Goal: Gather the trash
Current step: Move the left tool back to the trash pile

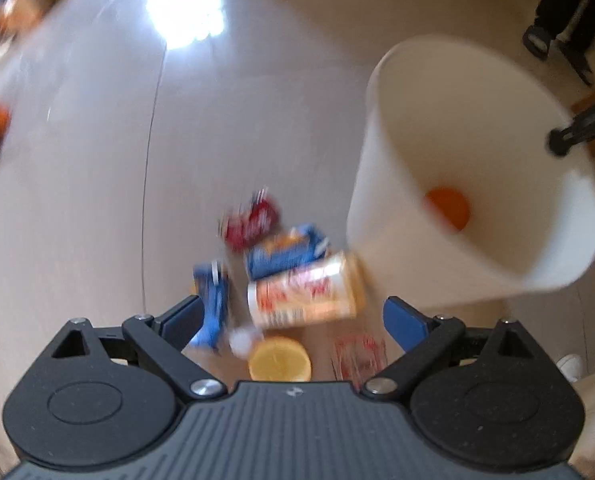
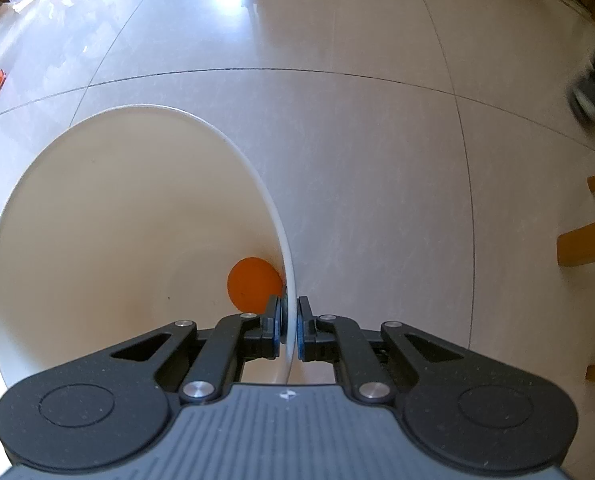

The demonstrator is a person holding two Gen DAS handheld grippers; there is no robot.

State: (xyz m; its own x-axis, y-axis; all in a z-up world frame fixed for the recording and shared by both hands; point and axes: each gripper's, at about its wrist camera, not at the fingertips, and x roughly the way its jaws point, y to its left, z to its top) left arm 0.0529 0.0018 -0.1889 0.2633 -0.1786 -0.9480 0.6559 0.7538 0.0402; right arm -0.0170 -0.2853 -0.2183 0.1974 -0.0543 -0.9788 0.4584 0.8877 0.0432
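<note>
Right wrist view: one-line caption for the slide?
Right gripper clamps the rim of the white bin on a tiled floor, an orange object inside.

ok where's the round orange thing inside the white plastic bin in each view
Left wrist view: the round orange thing lies deep inside the white plastic bin, at right of centre.
Right wrist view: it sits at the bin's bottom, just above the right gripper, which is shut on the rim.
Shared landmark: the bin's white rim.

- Pale glossy floor tiles [image 2: 377, 160] with thin dark grout lines.
- Bright glare [image 1: 185, 16] of light on the floor.
- Wooden furniture legs [image 2: 589, 240] at the right edge.
- Blurred clutter [image 1: 5, 4] in the far left corner.
</note>
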